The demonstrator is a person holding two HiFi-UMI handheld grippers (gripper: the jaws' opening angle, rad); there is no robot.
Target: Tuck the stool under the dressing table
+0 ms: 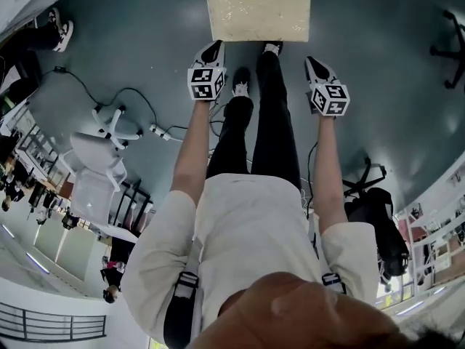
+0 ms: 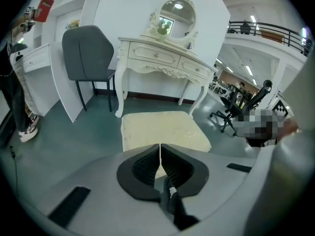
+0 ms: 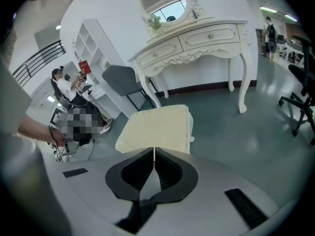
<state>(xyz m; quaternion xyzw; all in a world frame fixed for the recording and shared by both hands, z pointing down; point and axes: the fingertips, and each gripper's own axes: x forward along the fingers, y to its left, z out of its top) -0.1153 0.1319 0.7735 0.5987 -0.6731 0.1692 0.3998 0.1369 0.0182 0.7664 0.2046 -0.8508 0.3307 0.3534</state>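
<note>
The left gripper [image 2: 160,151] has its jaws pressed together with nothing between them. The right gripper [image 3: 154,154] is likewise closed and empty. In the head view both sit in the upper middle of the frame at the ends of bare forearms, one near each lower corner of the stool [image 1: 258,9]. The stool, with a cream square seat, stands on the grey-green floor [image 1: 145,42] at the top centre of that view, just past the gripper tips. In both gripper views it sits mid-frame, in front of the white carved desk [image 2: 162,58] and clear of it, not under it. An oval mirror [image 2: 177,14] tops the desk, and a grey chair [image 2: 88,53] stands to its left.
</note>
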